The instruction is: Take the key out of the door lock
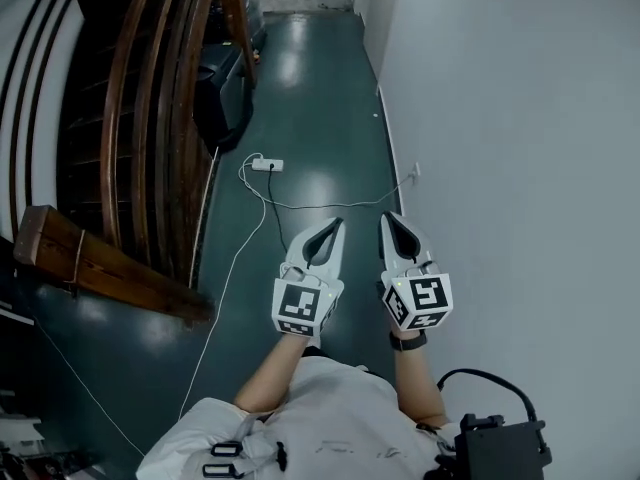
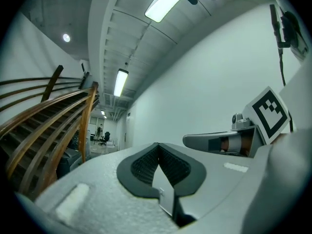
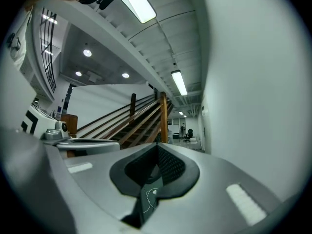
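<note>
**A:** Where's the key we're after?

**B:** No view shows it, and none shows the door lock either. The head view has only a corridor: glossy dark green floor (image 1: 320, 78), a curved brown wooden staircase (image 1: 150, 118) from nine to eleven o'clock, and a plain white wall (image 1: 520, 118) filling the three o'clock side.

**A:** And the tools?

**B:** The left tool (image 1: 337, 226) and the right tool (image 1: 386, 218) sit side by side near six o'clock, pointing towards twelve. Each has its jaws pinched together on nothing.

**A:** So what does this step ask for?

**B:** Finding the door first, I'd judge. Carry both tools close and level, clear of the wall. Mind the white power strip (image 1: 267, 165) and its thin white cable (image 1: 300, 204), which lie across the floor just ahead. Once the lock is in sight, one tool should spread its jaws before it reaches the key's head, since pinched jaws would only knock it
</note>
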Demonstrator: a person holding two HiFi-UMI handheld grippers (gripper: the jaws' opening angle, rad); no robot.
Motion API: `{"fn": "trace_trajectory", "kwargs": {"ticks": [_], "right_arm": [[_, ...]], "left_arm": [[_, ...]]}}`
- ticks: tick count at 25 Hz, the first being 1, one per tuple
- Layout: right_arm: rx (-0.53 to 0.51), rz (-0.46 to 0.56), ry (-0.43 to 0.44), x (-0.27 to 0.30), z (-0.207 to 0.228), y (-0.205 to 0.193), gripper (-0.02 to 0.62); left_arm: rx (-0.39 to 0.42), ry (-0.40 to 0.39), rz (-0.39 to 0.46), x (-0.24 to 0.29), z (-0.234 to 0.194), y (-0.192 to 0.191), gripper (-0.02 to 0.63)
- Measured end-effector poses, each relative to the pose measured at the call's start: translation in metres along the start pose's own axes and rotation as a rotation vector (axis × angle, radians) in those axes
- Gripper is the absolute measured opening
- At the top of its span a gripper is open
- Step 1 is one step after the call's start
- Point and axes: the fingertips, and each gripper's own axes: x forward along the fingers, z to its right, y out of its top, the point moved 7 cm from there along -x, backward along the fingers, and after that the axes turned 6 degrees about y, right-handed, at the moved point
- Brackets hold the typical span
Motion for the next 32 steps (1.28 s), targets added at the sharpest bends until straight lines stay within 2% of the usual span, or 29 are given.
{"fn": "trace_trajectory", "kwargs": {"ticks": [3, 9, 16, 21, 24, 27, 29, 32], "right_arm": [[-0.022, 0.003, 0.046, 0.041, -0.005, 0.010, 0.003], [-0.030, -0.064, 0.102, 0.099, -0.025, -0.011, 0.003], [-0.009, -0.026, 0.127, 0.152, -0.003, -0.031, 0.000], [0.001, -0.069, 0.104, 0.233, 0.041, -0.038, -0.003], [0.021, -0.076, 0.090, 0.291, 0.079, -0.035, -0.003], [0.017, -0.071, 0.078, 0.342, 0.120, -0.021, -0.005], [0.023, -0.051, 0.071, 0.370, 0.147, -0.013, -0.006], [0.043, -0.055, 0.050, 0.403, 0.186, -0.016, -0.008]], "left_arm": [[-0.010, 0.059, 0.027, 0.012, -0.037, 0.010, 0.000], [-0.043, 0.132, -0.017, 0.019, -0.098, -0.015, 0.000], [-0.034, 0.190, -0.049, 0.062, -0.129, -0.042, 0.000], [-0.035, 0.218, -0.078, 0.149, -0.174, -0.053, -0.006], [0.011, 0.235, -0.093, 0.210, -0.200, -0.047, -0.006], [0.051, 0.272, -0.073, 0.270, -0.220, -0.039, -0.006], [0.040, 0.284, -0.054, 0.305, -0.232, -0.035, -0.006], [-0.025, 0.263, -0.055, 0.348, -0.239, -0.042, -0.008]]}}
